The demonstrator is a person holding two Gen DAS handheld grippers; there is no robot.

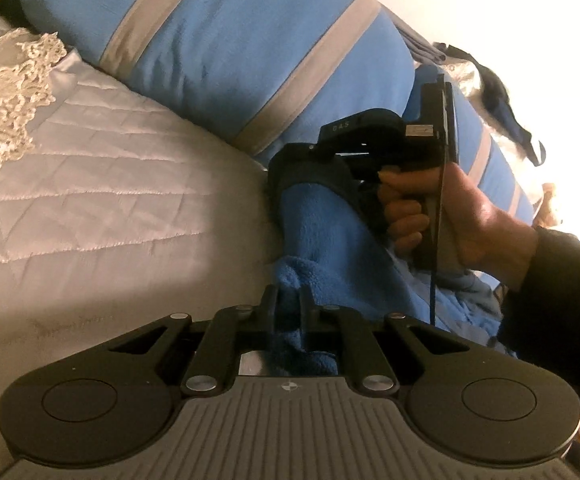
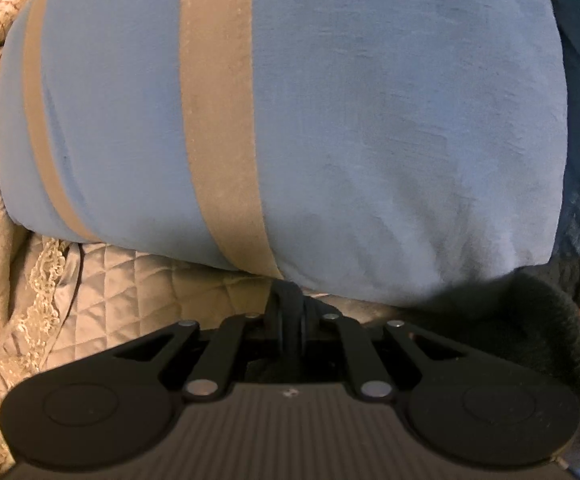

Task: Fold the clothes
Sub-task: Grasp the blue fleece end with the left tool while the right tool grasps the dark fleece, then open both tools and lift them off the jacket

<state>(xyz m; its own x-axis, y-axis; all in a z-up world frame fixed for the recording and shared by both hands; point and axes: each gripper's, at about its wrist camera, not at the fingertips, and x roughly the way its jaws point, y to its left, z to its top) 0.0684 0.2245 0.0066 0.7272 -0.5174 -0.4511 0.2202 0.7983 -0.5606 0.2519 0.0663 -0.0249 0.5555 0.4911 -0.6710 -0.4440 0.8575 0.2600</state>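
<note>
Both grippers' fingers pinch fleece garment (image 1: 314, 232) edges against striped pillow (image 2: 330, 120); quilt (image 1: 110, 184) open leftward.

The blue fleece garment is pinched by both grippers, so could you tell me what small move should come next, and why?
Probably lift both ends slightly and draw them apart to pull the cloth flat. The left gripper is shut on the blue fleece garment, and the right gripper on its dark edge. The fleece hangs bunched between them, right against the striped blue pillow on the quilted bedspread.
</note>
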